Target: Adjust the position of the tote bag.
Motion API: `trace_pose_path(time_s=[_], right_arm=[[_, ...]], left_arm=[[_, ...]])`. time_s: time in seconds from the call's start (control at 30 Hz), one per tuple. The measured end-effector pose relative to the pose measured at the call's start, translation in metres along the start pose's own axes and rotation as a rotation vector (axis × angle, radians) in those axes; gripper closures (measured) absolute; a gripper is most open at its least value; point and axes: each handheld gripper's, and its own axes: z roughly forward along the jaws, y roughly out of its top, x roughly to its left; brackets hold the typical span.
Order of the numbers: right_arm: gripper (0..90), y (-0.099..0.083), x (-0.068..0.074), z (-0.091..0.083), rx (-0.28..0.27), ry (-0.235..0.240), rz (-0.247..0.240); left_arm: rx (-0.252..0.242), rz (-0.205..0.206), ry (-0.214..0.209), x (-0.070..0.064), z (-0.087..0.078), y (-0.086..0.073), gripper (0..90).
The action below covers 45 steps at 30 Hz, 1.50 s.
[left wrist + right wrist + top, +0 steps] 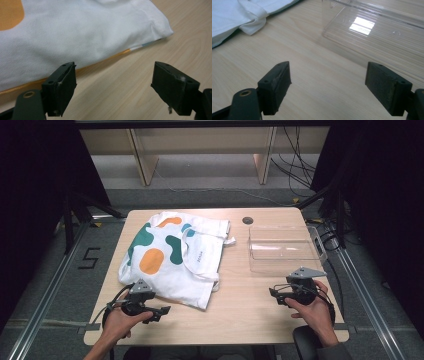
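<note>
A white cloth tote bag (pixel 170 252) with orange and green blobs lies crumpled on the left half of the wooden table (pixel 240 305), its handles toward the middle. My left gripper (pixel 162 311) rests on the table at the bag's near edge, open and holding nothing; the bag's hem (pixel 82 50) lies just beyond its jaws. A clear plastic bin (pixel 282 247) stands at the right rear. My right gripper (pixel 274 296) sits in front of that bin, open and holding nothing. In the right gripper view the bin (pixel 377 30) and a bag handle (pixel 253 23) lie ahead.
A small dark round hole (pixel 247 220) sits in the tabletop near its far edge. Wooden shelf legs (pixel 145 165) and loose cables (pixel 300 170) lie on the floor beyond the table. Metal rails run along both sides.
</note>
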Motion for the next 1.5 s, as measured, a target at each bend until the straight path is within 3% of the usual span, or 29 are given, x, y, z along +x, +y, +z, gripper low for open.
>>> trace_pose_path(time_s=[0.1, 0.13, 0.17, 0.2, 0.27, 0.3, 0.37, 0.5, 0.57, 0.7, 0.77, 0.83, 0.87, 0.9, 1.03, 1.1, 1.17, 1.3, 1.47, 1.5], right_arm=[[19.2, 0.0, 0.0, 0.0, 0.006, -0.003, -0.009], [19.0, 0.0, 0.003, 0.0, 0.017, 0.004, 0.02], [19.0, 0.0, 0.0, 0.002, -0.012, -0.011, -0.03], [19.0, 0.0, 0.003, 0.0, 0.012, -0.006, 0.013], [19.0, 0.001, 0.003, 0.0, 0.015, -0.004, 0.01], [19.2, 0.0, 0.001, 0.001, 0.012, 0.012, -0.015], [19.8, 0.001, 0.001, 0.002, 0.024, 0.035, 0.001], [20.0, 0.001, 0.001, 0.002, 0.024, 0.02, 0.003], [20.4, 0.0, -0.002, 0.003, 0.019, 0.022, -0.023], [20.9, 0.0, -0.003, 0.004, 0.024, 0.015, -0.023], [21.1, 0.0, -0.004, 0.004, 0.027, 0.012, -0.037], [21.1, 0.0, -0.001, 0.003, 0.04, 0.013, 0.007], [21.1, -0.001, -0.002, 0.004, 0.019, 0.008, -0.013], [21.0, 0.0, -0.001, 0.003, 0.04, 0.014, 0.014], [21.0, -0.001, -0.001, 0.004, 0.043, 0.01, 0.012], [21.1, -0.003, -0.007, 0.006, 0.032, 0.011, -0.03], [21.1, -0.003, -0.007, 0.006, 0.034, 0.01, -0.025], [21.0, -0.004, -0.01, 0.005, 0.046, 0.009, -0.021], [21.0, -0.004, -0.009, 0.006, 0.051, 0.012, -0.023], [21.0, -0.005, -0.009, 0.006, 0.052, 0.011, -0.031]], left_arm=[[-0.005, -0.012, 0.001, -0.002, 0.002, 0.001, 18.8], [-0.007, -0.005, 0.004, -0.002, 0.003, 0.002, 18.8], [-0.005, -0.001, -0.013, -0.003, 0.004, 0.003, 18.9], [-0.007, -0.004, -0.02, -0.003, 0.004, 0.004, 19.3], [-0.008, -0.005, -0.02, -0.003, 0.004, 0.004, 20.2], [-0.01, -0.002, -0.016, -0.002, 0.004, 0.005, 20.1], [-0.016, -0.008, -0.015, -0.002, 0.004, 0.007, 20.2], [-0.011, 0.003, -0.018, -0.01, 0.012, 0.014, 20.2], [-0.012, 0.013, -0.023, -0.012, 0.015, 0.016, 20.2], [0.0, 0.054, -0.048, -0.019, 0.029, 0.026, 20.4], [-0.005, 0.046, -0.048, -0.022, 0.031, 0.028, 21.3], [-0.018, 0.066, -0.046, -0.026, 0.036, 0.034, 21.8], [-0.02, 0.071, -0.058, -0.028, 0.038, 0.036, 21.8], [-0.022, 0.074, -0.056, -0.029, 0.041, 0.037, 21.9], [-0.015, 0.087, -0.068, -0.036, 0.048, 0.042, 22.8], [-0.01, 0.135, -0.078, -0.041, 0.053, 0.048, 24.2], [-0.011, 0.12, -0.083, -0.043, 0.056, 0.05, 24.4], [0.001, 0.14, -0.097, -0.051, 0.066, 0.055, 26.1], [0.018, 0.161, -0.077, -0.062, 0.073, 0.058, 26.7], [0.032, 0.188, -0.073, -0.064, 0.077, 0.06, 26.2]])
